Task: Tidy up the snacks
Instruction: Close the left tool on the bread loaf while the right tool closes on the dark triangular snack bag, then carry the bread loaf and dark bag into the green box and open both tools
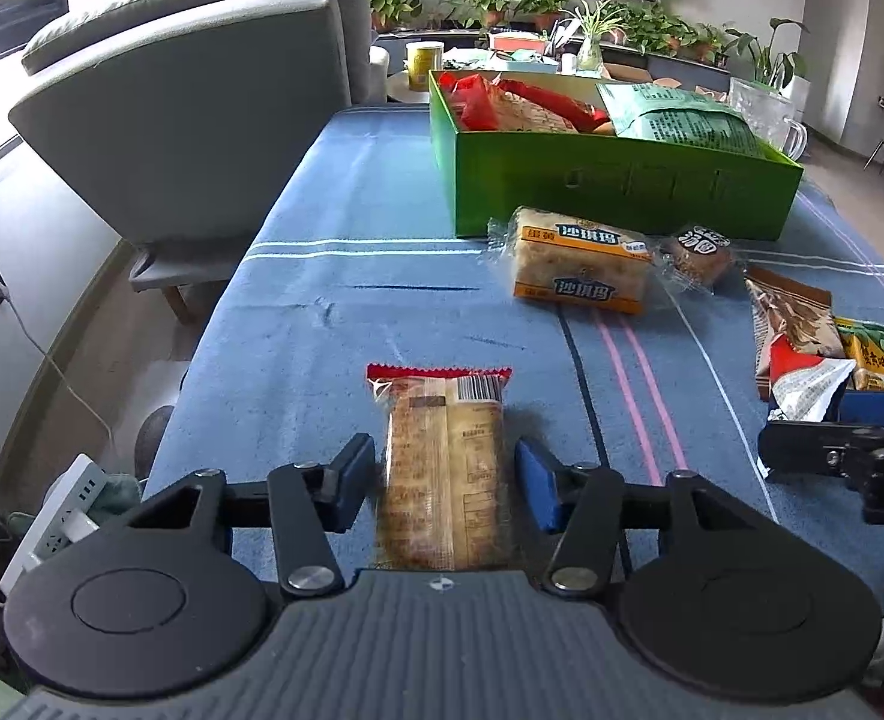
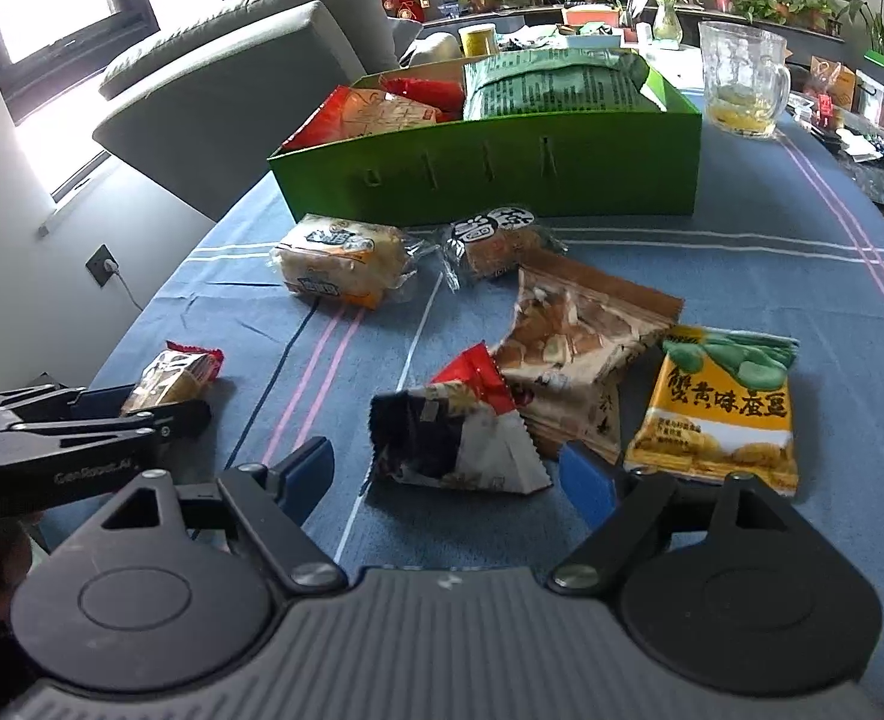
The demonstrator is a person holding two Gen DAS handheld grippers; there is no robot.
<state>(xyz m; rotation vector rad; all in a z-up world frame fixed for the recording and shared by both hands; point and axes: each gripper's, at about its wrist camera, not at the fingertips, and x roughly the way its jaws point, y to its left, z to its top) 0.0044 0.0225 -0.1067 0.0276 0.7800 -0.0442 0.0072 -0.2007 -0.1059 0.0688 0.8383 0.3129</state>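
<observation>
My left gripper (image 1: 445, 480) points down at a long clear biscuit packet with a red crimped end (image 1: 445, 456) lying on the blue cloth. Its blue pads stand close on both sides of the packet with narrow gaps. In the right wrist view this packet (image 2: 171, 375) lies at the left. My right gripper (image 2: 445, 474) is wide open around a black, white and red triangular packet (image 2: 460, 444), not touching it. Behind stands a green box (image 1: 622, 186) (image 2: 502, 180) holding red and green packets.
Loose on the striped cloth (image 1: 351, 300) lie an orange-labelled cake (image 2: 339, 264), a round brown cake (image 2: 496, 246), a brown packet (image 2: 580, 336) and a yellow bean pack (image 2: 718, 414). A glass mug (image 2: 742, 84) stands beside the box. A grey sofa (image 1: 201, 108) borders the table's left edge.
</observation>
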